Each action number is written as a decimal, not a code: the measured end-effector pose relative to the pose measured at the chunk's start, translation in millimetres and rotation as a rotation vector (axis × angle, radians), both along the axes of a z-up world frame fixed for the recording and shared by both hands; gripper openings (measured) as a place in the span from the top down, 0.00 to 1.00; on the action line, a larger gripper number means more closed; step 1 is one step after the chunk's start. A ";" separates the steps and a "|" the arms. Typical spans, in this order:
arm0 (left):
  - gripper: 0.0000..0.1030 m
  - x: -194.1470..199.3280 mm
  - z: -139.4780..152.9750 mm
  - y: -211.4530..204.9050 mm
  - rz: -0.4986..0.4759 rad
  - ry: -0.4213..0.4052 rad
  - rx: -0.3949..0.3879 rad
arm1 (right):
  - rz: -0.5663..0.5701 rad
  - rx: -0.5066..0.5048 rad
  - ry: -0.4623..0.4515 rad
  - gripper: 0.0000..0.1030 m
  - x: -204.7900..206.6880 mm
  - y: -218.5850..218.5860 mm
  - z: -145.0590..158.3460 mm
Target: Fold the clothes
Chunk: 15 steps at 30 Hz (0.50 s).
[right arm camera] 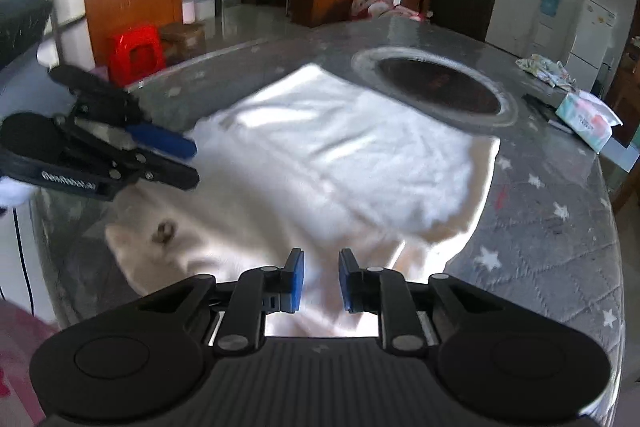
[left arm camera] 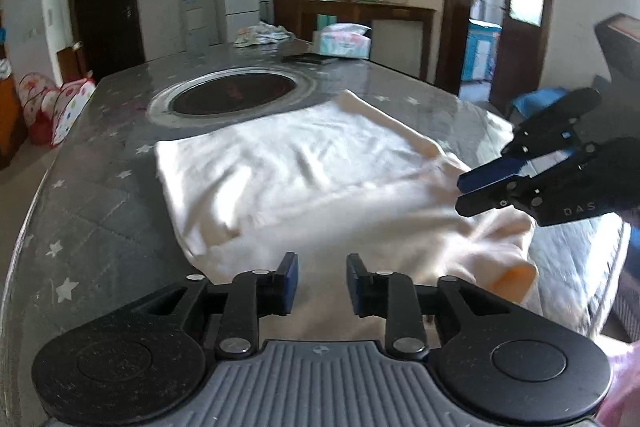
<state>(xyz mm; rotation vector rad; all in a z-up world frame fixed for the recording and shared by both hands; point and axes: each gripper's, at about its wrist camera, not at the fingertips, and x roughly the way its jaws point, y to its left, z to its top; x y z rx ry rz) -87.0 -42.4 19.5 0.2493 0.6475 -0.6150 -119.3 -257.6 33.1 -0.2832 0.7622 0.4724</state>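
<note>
Right now your left gripper [left arm camera: 322, 281] is spread apart and holds nothing. Your right gripper [right arm camera: 320, 281] is spread apart too, with nothing in it. Both hang just over the near edge of the white cloth [left arm camera: 304, 167]. It lies flat on the grey table [left arm camera: 100, 167], near the round black plate [left arm camera: 236, 95].

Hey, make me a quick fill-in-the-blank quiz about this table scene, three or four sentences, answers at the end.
1. The garment spread on the table is ____ in colour.
2. Both the left claw and the right claw are ____, holding nothing.
3. Beyond the garment, the table has a round dark ____.
4. The tissue pack sits near the table's ____ edge.

Answers: white; open; inset; far
</note>
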 end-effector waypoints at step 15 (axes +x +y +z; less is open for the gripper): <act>0.58 -60.6 8.0 16.1 -0.110 -0.110 0.138 | 0.011 -0.030 -0.041 0.71 -25.9 -7.1 4.9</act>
